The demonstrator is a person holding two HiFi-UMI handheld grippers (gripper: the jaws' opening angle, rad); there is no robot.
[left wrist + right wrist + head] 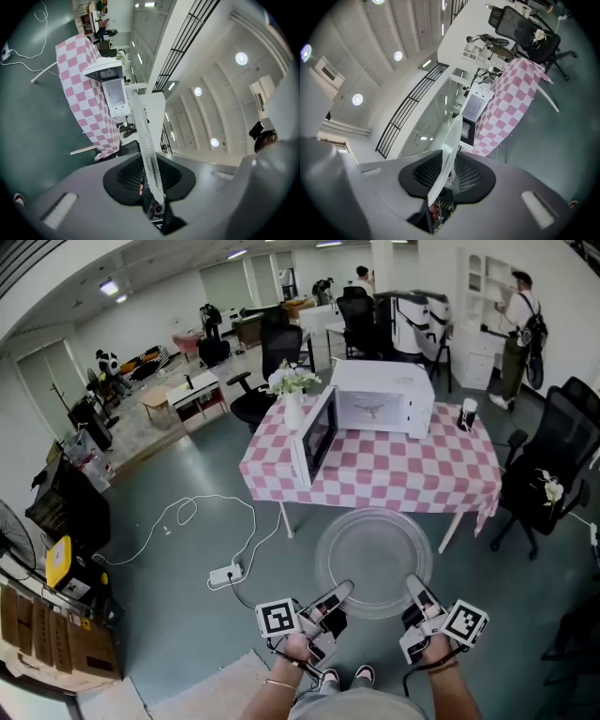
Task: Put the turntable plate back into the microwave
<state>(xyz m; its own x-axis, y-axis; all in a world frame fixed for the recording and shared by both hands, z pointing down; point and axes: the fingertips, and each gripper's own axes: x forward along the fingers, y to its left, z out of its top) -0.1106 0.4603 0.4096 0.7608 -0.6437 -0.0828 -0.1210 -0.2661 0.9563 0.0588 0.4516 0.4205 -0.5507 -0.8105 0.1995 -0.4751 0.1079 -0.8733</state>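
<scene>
I hold the clear glass turntable plate (373, 563) flat between both grippers, above the floor in front of the table. My left gripper (339, 593) is shut on its near left rim and my right gripper (413, 586) is shut on its near right rim. The plate (149, 154) shows edge-on between the left gripper's (150, 183) black pads, and likewise the plate (446, 157) between the right gripper's (439, 182) pads. The white microwave (382, 397) stands on the pink checked table (394, 474), its door (317, 435) swung open to the left and its chamber facing me.
A vase of flowers (293, 395) stands left of the microwave and a dark cup (468, 413) to its right. Black office chairs (548, 474) flank the table's right side. A power strip with cable (225, 574) lies on the floor at left. A person (517, 324) stands far back right.
</scene>
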